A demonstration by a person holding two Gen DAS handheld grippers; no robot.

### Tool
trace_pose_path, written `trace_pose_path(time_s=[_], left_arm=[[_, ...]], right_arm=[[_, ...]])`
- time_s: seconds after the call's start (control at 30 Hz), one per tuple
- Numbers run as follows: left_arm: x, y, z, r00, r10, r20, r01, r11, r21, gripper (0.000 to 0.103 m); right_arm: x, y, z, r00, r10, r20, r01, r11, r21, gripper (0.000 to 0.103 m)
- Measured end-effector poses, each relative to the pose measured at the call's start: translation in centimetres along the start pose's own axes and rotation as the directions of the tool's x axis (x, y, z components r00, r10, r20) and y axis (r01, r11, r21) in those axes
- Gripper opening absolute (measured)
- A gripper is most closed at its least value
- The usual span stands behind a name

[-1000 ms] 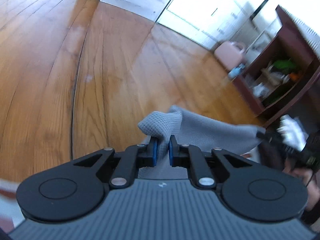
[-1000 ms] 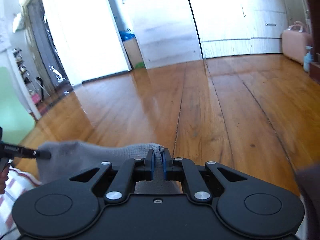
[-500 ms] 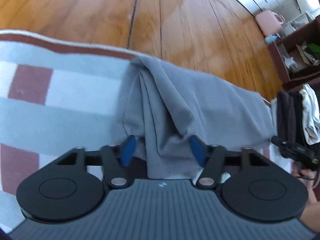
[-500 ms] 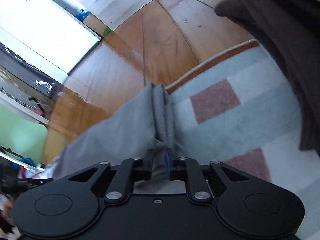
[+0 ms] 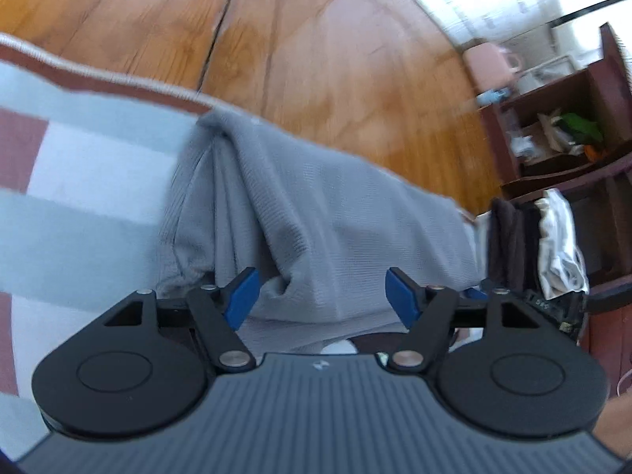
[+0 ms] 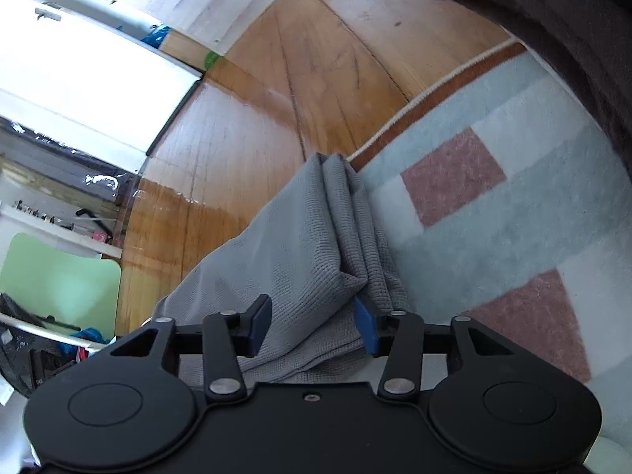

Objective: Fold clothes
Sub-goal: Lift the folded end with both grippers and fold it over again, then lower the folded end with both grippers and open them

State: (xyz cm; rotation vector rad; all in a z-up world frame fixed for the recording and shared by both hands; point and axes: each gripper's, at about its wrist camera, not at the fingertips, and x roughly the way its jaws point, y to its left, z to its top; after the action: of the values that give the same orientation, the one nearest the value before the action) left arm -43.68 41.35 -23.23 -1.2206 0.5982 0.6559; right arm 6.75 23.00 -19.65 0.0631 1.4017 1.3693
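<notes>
Left wrist: my left gripper (image 5: pixel 322 296) stands spread over the grey knit garment (image 5: pixel 316 205), which lies folded on the checked rug (image 5: pixel 79 181) at the wooden floor's (image 5: pixel 316 59) edge. It looks soft, light and floppy; I'd take it at a layered corner. A second ago I pinched it aloft.

Right wrist: my right gripper (image 6: pixel 314 324) is parted too, the garment's stacked edge (image 6: pixel 355 229) loose between; half a second ago it was clamped.

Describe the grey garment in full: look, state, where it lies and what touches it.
The grey garment is a soft waffle-textured knit, plain mid-grey, gathered into several long lengthwise folds. It lies draped along the far edge of the checked rug, beside the wooden floor. The left gripper and right gripper both stand open around its near end; whether their pads touch it is unclear. It looks only partly folded.
</notes>
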Motion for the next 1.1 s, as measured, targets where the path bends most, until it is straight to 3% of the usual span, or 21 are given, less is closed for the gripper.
trace_pose_path(time_s=[0.1,0.17,0.3,0.37,0.47,0.5,0.53,0.63,0.7,0.77,0.83,0.9,0.93,0.97,1.03,1.1], left_arm=[[2.4,-0.2,0.0,0.989,0.112,-0.101,-0.112,0.994,0.004,0.070],[3.4,0.0,0.3,0.982,0.129,-0.135,-0.131,0.991,-0.005,0.070],[3.4,-0.1,0.5,0.986,0.145,-0.081,-0.146,0.989,-0.006,0.064],[3.0,-1.0,0.4,0.988,0.152,-0.043,-0.150,0.988,0.035,0.048],[3.0,-2.1,0.3,0.986,0.168,-0.017,-0.166,0.982,0.090,0.027],[3.1,-2.5,0.3,0.984,0.177,-0.011,-0.175,0.979,0.108,0.022],[3.1,-2.9,0.3,0.983,0.186,-0.005,-0.184,0.975,0.125,0.017],[1.7,-3.6,0.9,0.973,0.224,0.055,-0.229,0.962,0.150,0.008],[-1.0,-3.2,1.5,0.967,0.230,0.112,-0.243,0.962,0.125,0.005],[-2.5,-2.9,1.5,0.966,0.245,0.080,-0.254,0.957,0.138,0.005],[-2.3,-2.8,1.0,0.941,0.337,0.023,-0.334,0.920,0.205,0.005],[-0.4,-2.7,0.0,0.890,0.453,-0.045,-0.422,0.858,0.294,0.005],[0.6,-2.6,-0.4,0.861,0.504,-0.074,-0.455,0.826,0.332,0.005],[1.1,-2.8,-0.5,0.851,0.519,-0.080,-0.462,0.813,0.355,0.006],[1.2,-3.2,-0.1,0.855,0.514,-0.072,-0.459,0.813,0.359,0.009],[0.1,-3.4,0.7,0.875,0.484,-0.034,-0.449,0.834,0.320,0.017]], right_arm=[[0.6,-0.2,0.3,1.000,0.008,0.001,-0.008,0.999,0.040,0.057],[1.2,0.1,0.7,1.000,0.009,-0.005,-0.009,0.998,0.055,0.059],[3.2,0.6,1.1,1.000,-0.008,-0.028,0.010,0.997,0.074,0.060],[3.8,0.8,0.7,1.000,0.006,-0.013,-0.006,0.998,0.067,0.061],[3.9,1.8,0.1,1.000,0.015,0.012,-0.015,1.000,-0.014,0.040],[3.6,2.3,0.2,1.000,0.017,0.020,-0.016,0.999,-0.030,0.022],[3.4,2.7,0.3,0.999,0.018,0.028,-0.017,0.999,-0.047,0.015],[2.7,4.1,0.7,0.998,0.024,0.051,-0.019,0.995,-0.095,0.011],[0.7,5.3,1.2,0.993,0.106,0.048,-0.102,0.991,-0.084,0.011],[-1.8,6.9,0.8,0.986,0.166,0.028,-0.158,0.971,-0.180,0.011],[-2.5,7.4,-0.2,0.993,0.111,-0.049,-0.120,0.950,-0.288,0.011],[-0.7,6.2,-1.4,0.992,-0.051,-0.120,0.012,0.951,-0.309,0.011],[0.3,5.3,-2.3,0.986,-0.129,-0.101,0.088,0.937,-0.339,0.013],[1.2,4.5,-3.2,0.976,-0.203,-0.081,0.160,0.917,-0.365,0.013],[2.2,3.0,-3.8,0.976,-0.198,-0.086,0.164,0.940,-0.299,0.017],[1.9,2.5,-3.7,0.981,-0.173,-0.091,0.147,0.961,-0.236,0.017]])
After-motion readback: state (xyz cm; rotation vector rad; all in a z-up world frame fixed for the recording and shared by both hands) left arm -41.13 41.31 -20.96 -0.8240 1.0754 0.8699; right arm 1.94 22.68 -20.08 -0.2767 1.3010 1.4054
